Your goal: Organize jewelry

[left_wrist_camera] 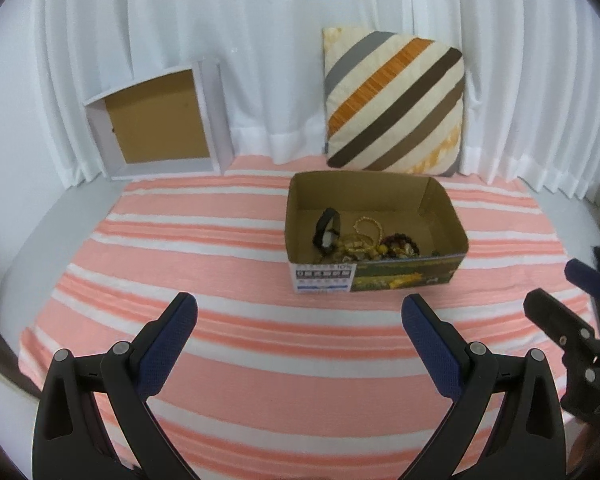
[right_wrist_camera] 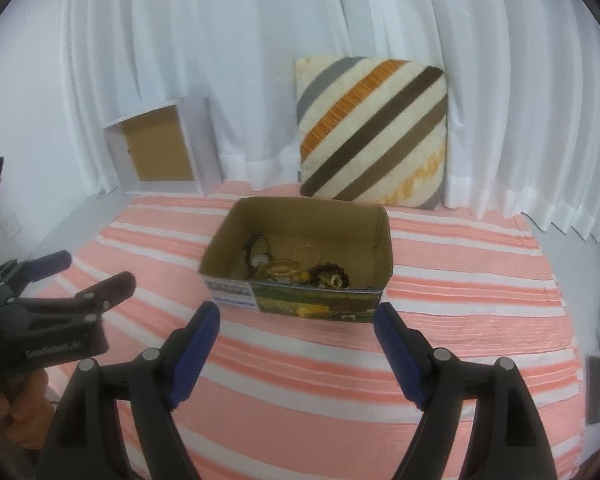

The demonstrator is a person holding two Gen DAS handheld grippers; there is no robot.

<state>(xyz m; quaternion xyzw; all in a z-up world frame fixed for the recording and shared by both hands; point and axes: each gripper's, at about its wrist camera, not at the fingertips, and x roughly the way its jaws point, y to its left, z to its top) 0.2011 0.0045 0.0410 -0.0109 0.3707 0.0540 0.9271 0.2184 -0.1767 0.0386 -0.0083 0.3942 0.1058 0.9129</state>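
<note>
Jewelry (left_wrist_camera: 364, 242), a tangle of beads, bangles and a black-strapped watch, fills an open cardboard box (left_wrist_camera: 444, 208) on a pink-striped cloth (left_wrist_camera: 220, 280); left gripper (left_wrist_camera: 300, 316) and right gripper (right_wrist_camera: 298, 320) hover spread apart, empty.

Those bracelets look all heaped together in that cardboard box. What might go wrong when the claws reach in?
The jewelry lies tangled in one near corner of the cardboard box, so a grab may well lift several pieces at once. The light box could slide on the striped cloth if nudged. Both open grippers, left and right, aim at the same box and might collide.
</note>
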